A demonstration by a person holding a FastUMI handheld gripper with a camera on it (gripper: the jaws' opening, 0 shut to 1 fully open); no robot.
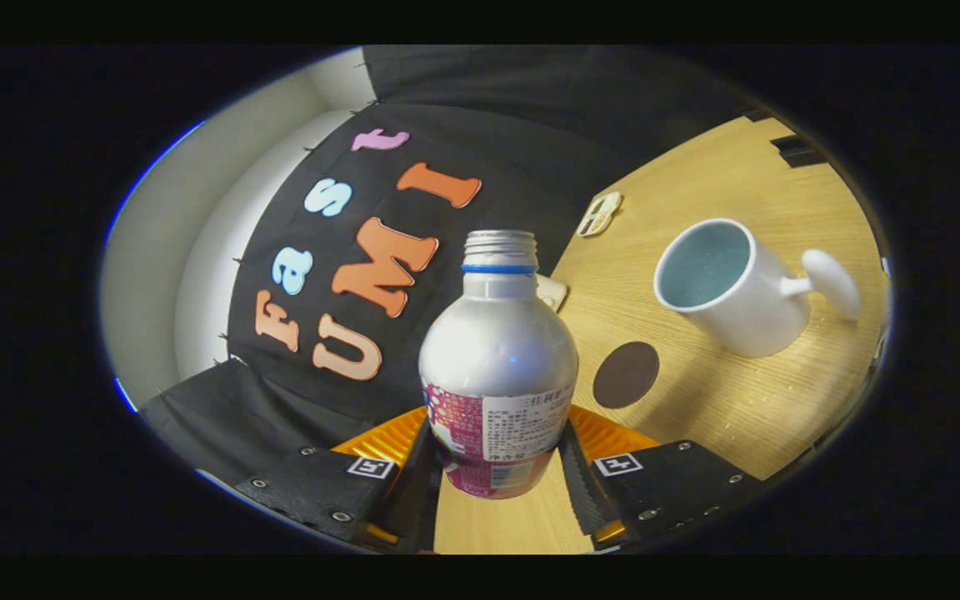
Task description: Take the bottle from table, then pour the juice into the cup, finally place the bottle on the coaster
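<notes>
In the gripper view the bottle [497, 367] stands at lower centre of the frame, held between the two fingers of the gripper [497, 475]; the jaws are closed to the bottle's width and press its labelled lower body from both sides, so it is firmly gripped. The whole scene is tilted, and the bottle's base seems lifted off the table [722, 408], though the fisheye makes that hard to judge. Its cap is off, showing a bare threaded neck with a thin blue ring under it. To the right of centre lies the dark round coaster [626, 374], just beyond the right finger, and further out at the right sits the white cup [734, 283], its mouth turned toward the camera and its handle pointing to the frame's right edge. A small flat object [599, 213] lies near the table's far edge, upper right of centre. The bottle looks like thin metal with a smooth, rounded shoulder: stiff enough not to cave in, probably slippery, and heavier toward the bottom if juice remains. The straight labelled band where the fingers sit is the sensible place to hold it, since the shoulder would slide out. The label is pink and white with small print too fine to read; no brand can be made out.
</notes>
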